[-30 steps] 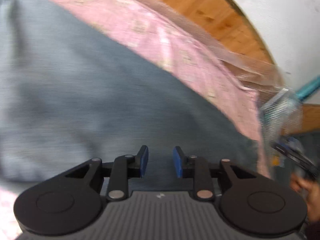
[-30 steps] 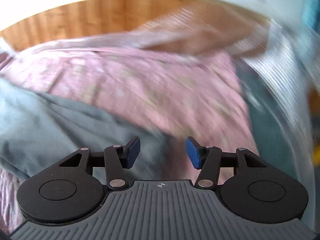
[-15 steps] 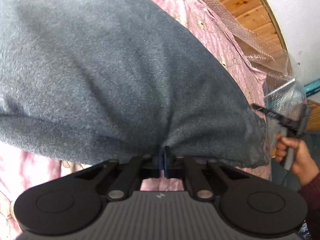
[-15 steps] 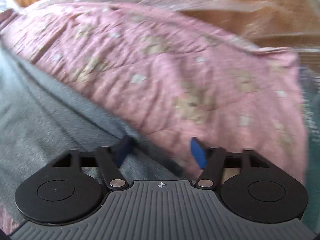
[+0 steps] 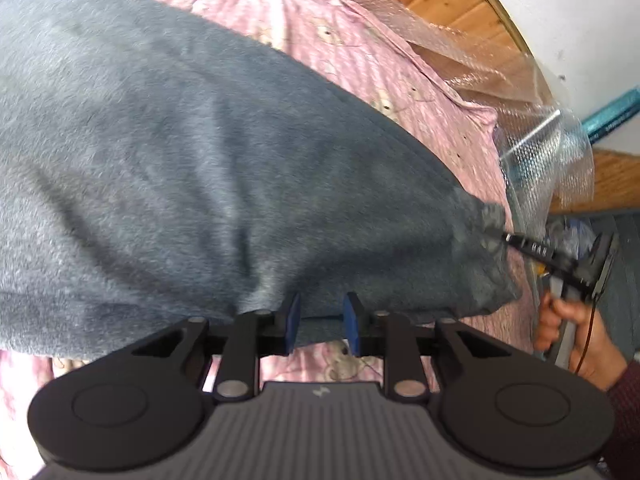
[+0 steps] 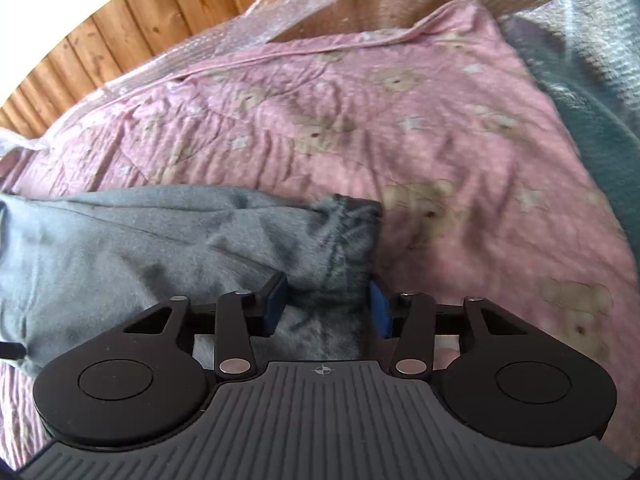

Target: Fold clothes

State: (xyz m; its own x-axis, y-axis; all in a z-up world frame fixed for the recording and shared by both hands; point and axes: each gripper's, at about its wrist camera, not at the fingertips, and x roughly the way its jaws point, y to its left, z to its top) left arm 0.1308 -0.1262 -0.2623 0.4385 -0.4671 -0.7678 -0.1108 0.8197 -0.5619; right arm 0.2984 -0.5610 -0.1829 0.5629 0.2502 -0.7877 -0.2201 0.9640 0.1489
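Observation:
A grey fleece garment (image 5: 200,180) lies spread on a pink quilt (image 5: 360,60) printed with bears. My left gripper (image 5: 321,320) is open at the garment's near edge, and the cloth lies just past its blue pads. In the right wrist view the garment's bunched, ribbed end (image 6: 340,240) lies between the fingers of my right gripper (image 6: 327,306), which is open around it. The left wrist view shows the right gripper's black tip (image 5: 532,246) touching that same corner of the garment, with a hand (image 5: 572,320) holding the tool.
The pink quilt (image 6: 420,128) covers the bed. Bubble wrap (image 6: 280,12) lies along its far edge in front of a wooden panel wall (image 6: 120,32). A teal blanket (image 6: 592,128) lies past the quilt's right side. A white wall (image 5: 560,20) is behind.
The left gripper was shut on the garment's edge half a second ago and has opened. The right gripper came down over the garment's ribbed end, which now lies between its fingers.

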